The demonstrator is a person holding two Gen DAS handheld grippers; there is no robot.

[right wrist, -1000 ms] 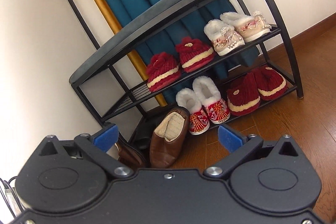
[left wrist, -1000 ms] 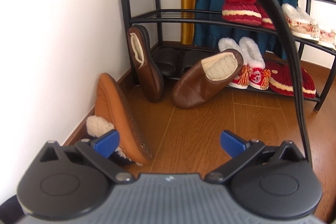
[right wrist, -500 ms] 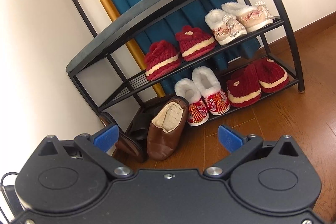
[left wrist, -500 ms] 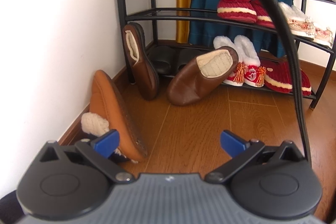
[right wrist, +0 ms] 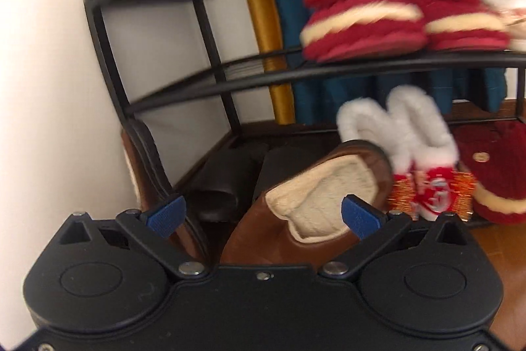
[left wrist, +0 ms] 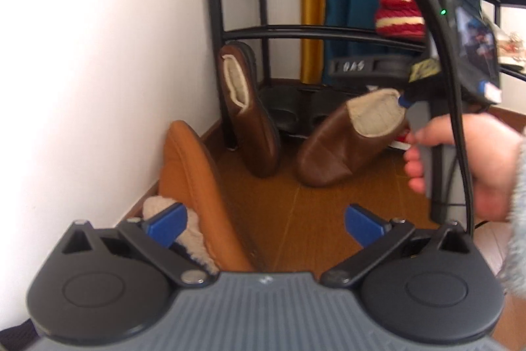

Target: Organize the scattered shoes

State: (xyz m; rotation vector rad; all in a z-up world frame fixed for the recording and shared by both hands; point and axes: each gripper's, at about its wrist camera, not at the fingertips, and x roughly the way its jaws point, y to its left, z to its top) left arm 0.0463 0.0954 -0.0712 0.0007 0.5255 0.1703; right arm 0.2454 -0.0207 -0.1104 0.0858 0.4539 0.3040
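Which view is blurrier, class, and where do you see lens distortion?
Right wrist view: motion blur smears the red knitted slippers and white fluffy slippers. Left wrist view: sharper, only the right gripper is blurred. Both views: fisheye bends the shoe rack bars.

Both wrist views face the shoe rack (left wrist: 243,32); right nearer.
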